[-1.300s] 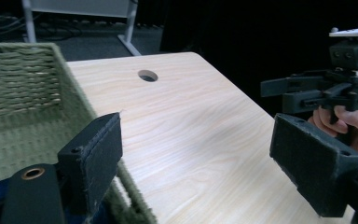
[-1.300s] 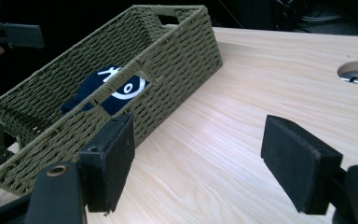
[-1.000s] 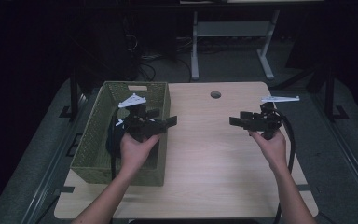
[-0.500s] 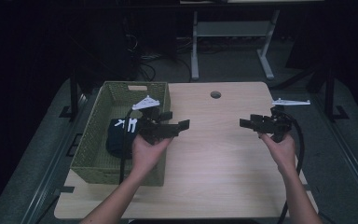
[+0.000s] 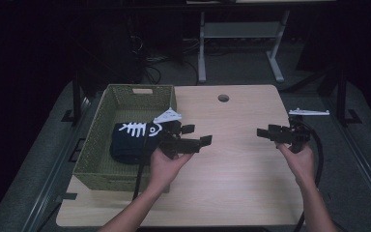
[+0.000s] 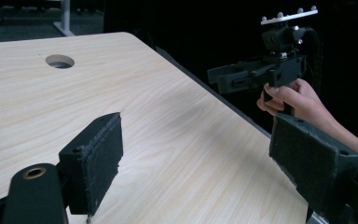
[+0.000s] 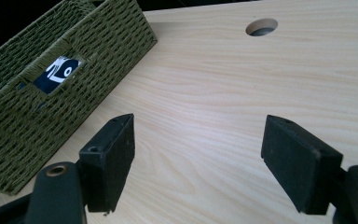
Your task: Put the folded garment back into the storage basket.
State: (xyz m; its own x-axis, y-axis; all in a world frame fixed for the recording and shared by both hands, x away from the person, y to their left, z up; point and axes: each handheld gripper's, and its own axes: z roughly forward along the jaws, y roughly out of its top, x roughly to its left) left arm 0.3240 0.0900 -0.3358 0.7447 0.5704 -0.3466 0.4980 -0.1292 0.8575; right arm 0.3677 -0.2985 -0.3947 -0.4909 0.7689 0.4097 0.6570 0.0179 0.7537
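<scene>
My left gripper (image 5: 198, 134) hovers over the wooden table (image 5: 241, 183) just right of the green woven basket (image 5: 96, 145). Its jaws point right, stand wide apart and hold nothing. In the left gripper view the same jaws (image 6: 200, 158) frame bare tabletop, with the right gripper (image 6: 223, 77) facing them in a hand farther off. My right gripper (image 5: 265, 131) is near the table's right side, pointing left, open and empty. In the right gripper view its jaws (image 7: 198, 158) also frame bare wood. A dark cloth with a white fish-skeleton print (image 5: 130, 137) lies in the basket.
A round cable hole (image 5: 223, 98) sits in the table near its far edge. In the right gripper view the basket (image 7: 51, 84) shows the cloth (image 7: 58, 72) through its handle slot. Dark floor and a white desk frame (image 5: 241, 43) lie beyond the table.
Both hands drifted to the right and slightly toward the near edge. The left gripper came off the basket's rim to over the tabletop. Both stayed open and empty.
</scene>
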